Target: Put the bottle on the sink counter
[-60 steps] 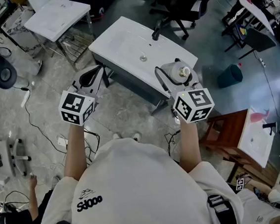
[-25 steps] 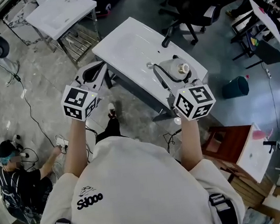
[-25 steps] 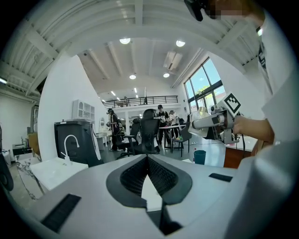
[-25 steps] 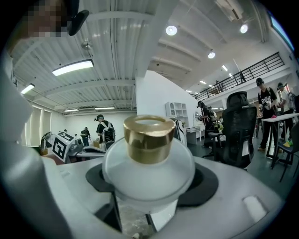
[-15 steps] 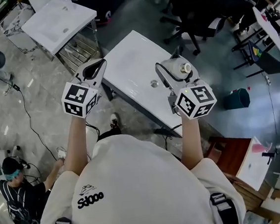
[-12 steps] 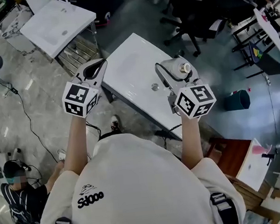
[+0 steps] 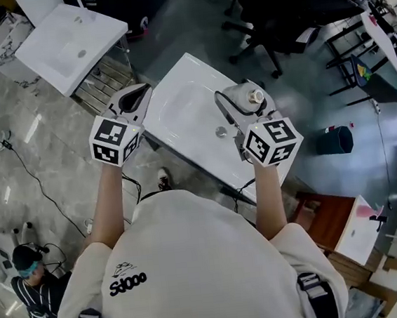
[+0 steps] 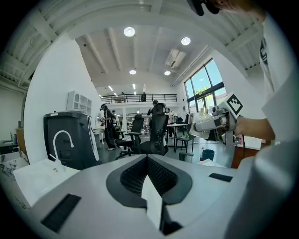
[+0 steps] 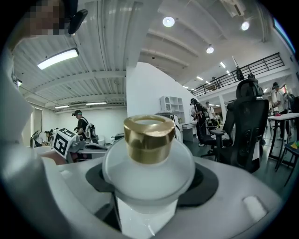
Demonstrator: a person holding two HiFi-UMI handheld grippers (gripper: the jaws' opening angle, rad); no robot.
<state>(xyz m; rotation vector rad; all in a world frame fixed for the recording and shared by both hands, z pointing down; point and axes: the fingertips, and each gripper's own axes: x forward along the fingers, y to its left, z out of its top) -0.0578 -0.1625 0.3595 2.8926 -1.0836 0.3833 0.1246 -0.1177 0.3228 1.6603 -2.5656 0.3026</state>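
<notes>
Nearest me, two bare forearms reach out from a white shirt (image 7: pixel 188 262), each hand carrying a pair of tongs. My left tongs (image 8: pixel 148 175) are closed, jaw flat against jaw with nothing between them. From the head view they hang over the left edge of the sink bench (image 7: pixel 177 86).

My right tongs (image 7: pixel 243 102) are clamped on the bottle (image 9: pixel 148 163), a frosted white one with a gold cap. The jaws grip it below the round shoulder, and it stands upright, cap up. Seen from above, the bottle overlaps the right part of the bench, just beyond the drain (image 7: pixel 220 132). I cannot tell how high above the top it hangs. The two pairs of tongs are well apart, one over each end of the basin.

On the floor, a person (image 7: pixel 28 268) crouches at lower left beside trailing cables. A brown wooden table (image 7: pixel 317 216) stands at lower right and a teal bin (image 7: pixel 337 139) sits to the right of the bench. Farther off at upper left is a second white bench (image 7: pixel 65 34), and black office chairs (image 7: pixel 289 11) crowd the far side.
</notes>
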